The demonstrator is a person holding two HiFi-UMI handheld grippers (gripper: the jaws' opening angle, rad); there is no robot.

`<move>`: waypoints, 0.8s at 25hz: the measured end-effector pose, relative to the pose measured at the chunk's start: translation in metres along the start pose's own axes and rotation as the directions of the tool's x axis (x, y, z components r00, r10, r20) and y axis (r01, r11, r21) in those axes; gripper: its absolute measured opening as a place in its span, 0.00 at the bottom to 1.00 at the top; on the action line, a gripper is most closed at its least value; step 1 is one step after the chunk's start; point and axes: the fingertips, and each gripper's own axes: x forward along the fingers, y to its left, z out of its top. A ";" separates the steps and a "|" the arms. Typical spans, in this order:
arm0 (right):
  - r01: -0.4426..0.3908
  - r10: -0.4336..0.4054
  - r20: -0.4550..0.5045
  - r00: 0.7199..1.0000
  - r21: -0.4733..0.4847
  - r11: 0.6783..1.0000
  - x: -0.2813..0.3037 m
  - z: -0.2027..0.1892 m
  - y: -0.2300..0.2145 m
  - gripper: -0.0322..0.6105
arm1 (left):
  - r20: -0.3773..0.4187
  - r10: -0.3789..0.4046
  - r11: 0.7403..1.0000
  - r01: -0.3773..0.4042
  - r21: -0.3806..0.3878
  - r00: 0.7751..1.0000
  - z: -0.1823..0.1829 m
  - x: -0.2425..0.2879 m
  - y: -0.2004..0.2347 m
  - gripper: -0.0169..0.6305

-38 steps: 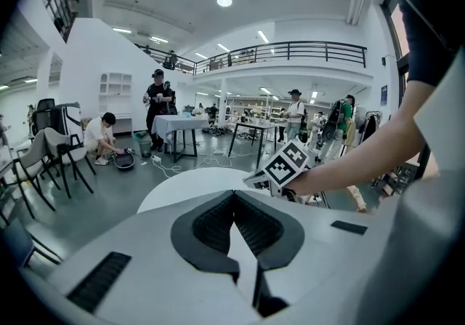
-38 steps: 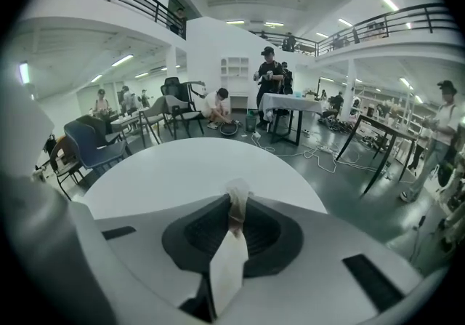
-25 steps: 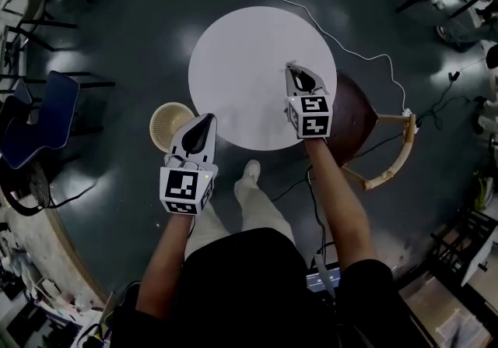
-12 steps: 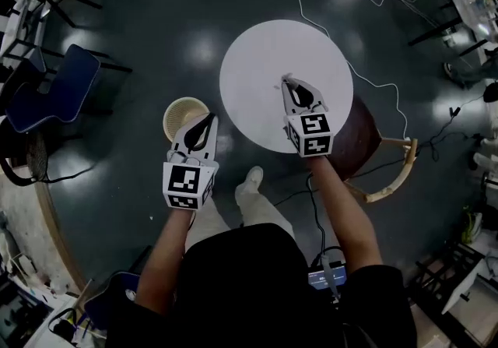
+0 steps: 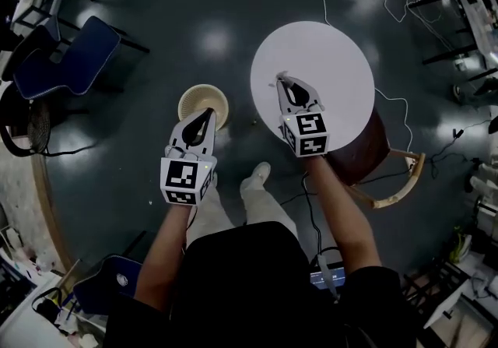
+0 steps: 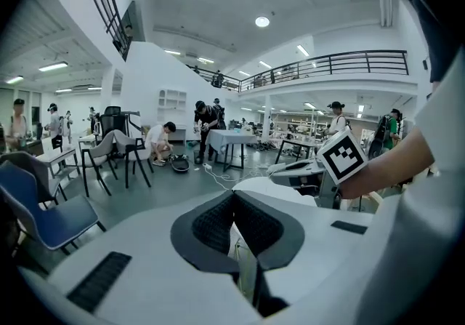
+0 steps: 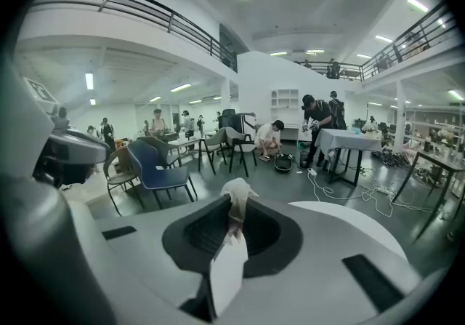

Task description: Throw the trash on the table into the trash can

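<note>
My right gripper (image 5: 280, 78) is shut on a crumpled white tissue (image 7: 235, 196), which pokes up from between its jaws. It hangs over the left edge of the round white table (image 5: 334, 58). The trash can, a beige wicker basket (image 5: 202, 102), stands on the dark floor just left of the table. My left gripper (image 5: 208, 113) is shut, with nothing seen in it, and its tip is at the basket's near rim. In the left gripper view the closed jaws of the left gripper (image 6: 234, 203) point toward the table (image 6: 251, 185), and the right gripper's marker cube (image 6: 341, 157) shows at the right.
A wooden chair with a brown seat (image 5: 373, 144) stands right of the table. A blue chair (image 5: 74, 58) is at the far left. Cables (image 5: 393, 101) run across the floor. The person's legs and shoe (image 5: 261, 174) are below the grippers. People, chairs and tables stand in the far hall.
Both grippers have moved left relative to the table. The right one went from over the table's middle to its left edge, still holding the tissue. The left one reached the basket's rim.
</note>
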 end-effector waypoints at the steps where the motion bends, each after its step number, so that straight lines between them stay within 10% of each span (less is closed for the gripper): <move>1: -0.011 0.011 0.003 1.000 -0.003 1.000 0.005 0.002 0.010 0.12 | -0.003 0.010 1.000 -0.010 -0.002 1.000 -0.004 -0.003 0.008 0.05; 20: -0.172 0.168 -0.090 0.982 -0.035 0.984 0.114 -0.034 0.169 0.12 | -0.087 0.086 0.988 -0.096 -0.117 0.992 -0.103 -0.027 0.156 0.05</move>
